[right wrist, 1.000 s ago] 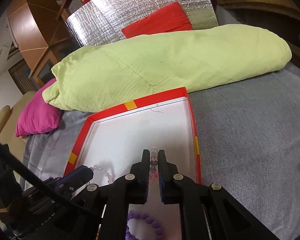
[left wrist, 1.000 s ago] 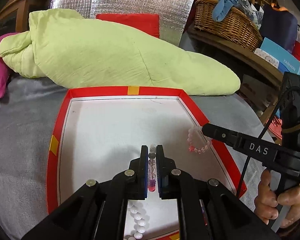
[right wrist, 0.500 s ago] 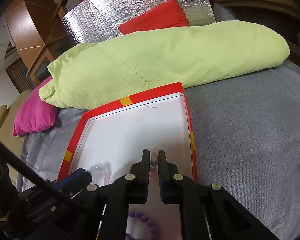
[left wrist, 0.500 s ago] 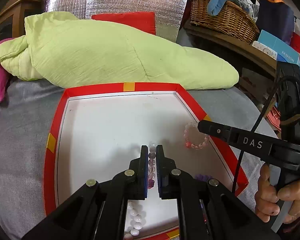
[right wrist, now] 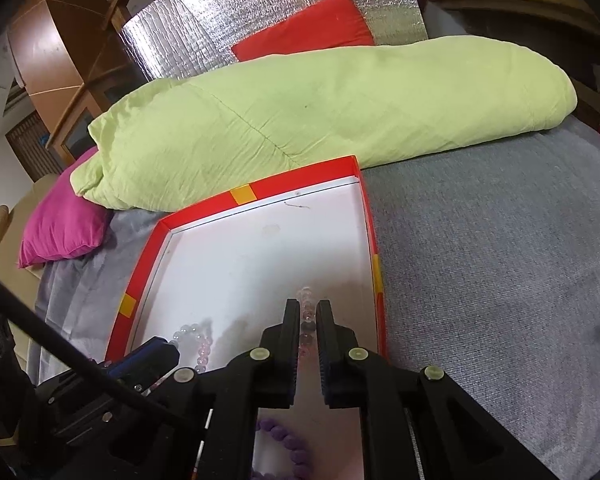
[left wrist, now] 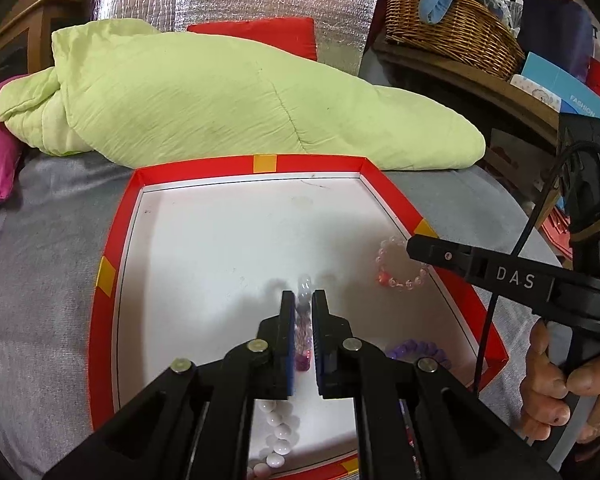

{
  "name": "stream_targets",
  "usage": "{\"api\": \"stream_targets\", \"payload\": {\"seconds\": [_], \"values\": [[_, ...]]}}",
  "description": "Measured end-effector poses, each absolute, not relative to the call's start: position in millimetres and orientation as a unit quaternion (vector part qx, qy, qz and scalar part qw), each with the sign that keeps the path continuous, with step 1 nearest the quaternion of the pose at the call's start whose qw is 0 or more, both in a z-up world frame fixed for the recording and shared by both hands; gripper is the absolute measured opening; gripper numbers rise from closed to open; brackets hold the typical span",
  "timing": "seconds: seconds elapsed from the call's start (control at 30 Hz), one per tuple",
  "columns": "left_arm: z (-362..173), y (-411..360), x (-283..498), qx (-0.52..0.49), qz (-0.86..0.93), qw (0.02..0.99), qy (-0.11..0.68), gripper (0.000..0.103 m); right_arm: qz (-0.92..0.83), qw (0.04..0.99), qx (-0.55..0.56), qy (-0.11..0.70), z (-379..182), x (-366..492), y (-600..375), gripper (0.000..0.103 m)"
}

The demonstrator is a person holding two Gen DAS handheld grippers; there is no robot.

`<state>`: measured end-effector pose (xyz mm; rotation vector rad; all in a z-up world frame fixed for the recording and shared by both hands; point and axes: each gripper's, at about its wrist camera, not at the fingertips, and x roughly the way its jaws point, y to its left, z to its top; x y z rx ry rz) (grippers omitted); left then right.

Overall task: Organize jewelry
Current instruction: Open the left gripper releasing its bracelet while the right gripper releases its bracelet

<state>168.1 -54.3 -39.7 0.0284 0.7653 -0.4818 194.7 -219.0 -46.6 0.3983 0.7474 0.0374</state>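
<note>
1. Left claw [left wrist: 303,305]: clenched on a bead bracelet [left wrist: 303,328]. Beads run clear at the tip to pink and purple lower down, and sit edge-on between the pads, above the tray floor.
2. Right claw [right wrist: 309,312]: clenched on a second bracelet [right wrist: 306,320], clear and pale pink beads with one dark bead. From the left wrist view this same ring [left wrist: 400,266] hangs at the claw's tip near the tray's right wall, with one reddish bead at its lower left.
3. A hand [left wrist: 556,392] grips the right claw's handle, at the lower right of the left view.
4. Tray [left wrist: 116,240]: shallow, white floor, red rim with yellow tabs. It sits on a grey cover [right wrist: 500,280].
5. In the tray: a purple bracelet [left wrist: 418,350] near the right wall, chunky matte beads; a white strand [left wrist: 278,432] at the near edge, round glossy beads, partly hidden under the left claw. Both lie flat on the floor.
6. Far half of the tray floor is bare but for a small dark thread-like mark.
7. Behind the tray: a green quilt [left wrist: 240,100], touching the far rim. A pink pillow [right wrist: 62,226] is at its left end.
</note>
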Motion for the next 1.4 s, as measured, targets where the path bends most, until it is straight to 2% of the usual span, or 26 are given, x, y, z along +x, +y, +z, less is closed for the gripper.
{"api": "stream_targets", "payload": {"seconds": [0.03,0.1,0.17,0.23,0.4,0.63,1.4], "values": [[-40,-54,168,0.015,-0.232,0.900,0.369,0.009,0.018,0.912,0.192,0.362,-46,195,-219,0.010],[-39,-54,168,0.017,-0.230,0.901,0.369,0.018,0.016,0.912,0.190,0.363,-45,194,-219,0.012],[-38,-53,166,0.019,-0.224,0.904,0.365,0.041,0.017,0.912,0.190,0.362,-44,193,-219,0.021],[-35,-51,164,0.021,-0.219,0.907,0.358,0.046,0.017,0.913,0.192,0.360,-42,192,-220,0.028],[-30,-45,163,0.018,-0.213,0.912,0.349,0.048,0.020,0.917,0.201,0.344,-34,187,-224,0.029],[-23,-26,163,0.006,-0.185,0.921,0.342,0.059,0.025,0.919,0.204,0.336,-25,178,-229,0.028],[-11,9,90,-0.001,-0.154,0.929,0.336,0.064,0.071,0.912,0.191,0.355,-13,103,-216,0.028]]}}
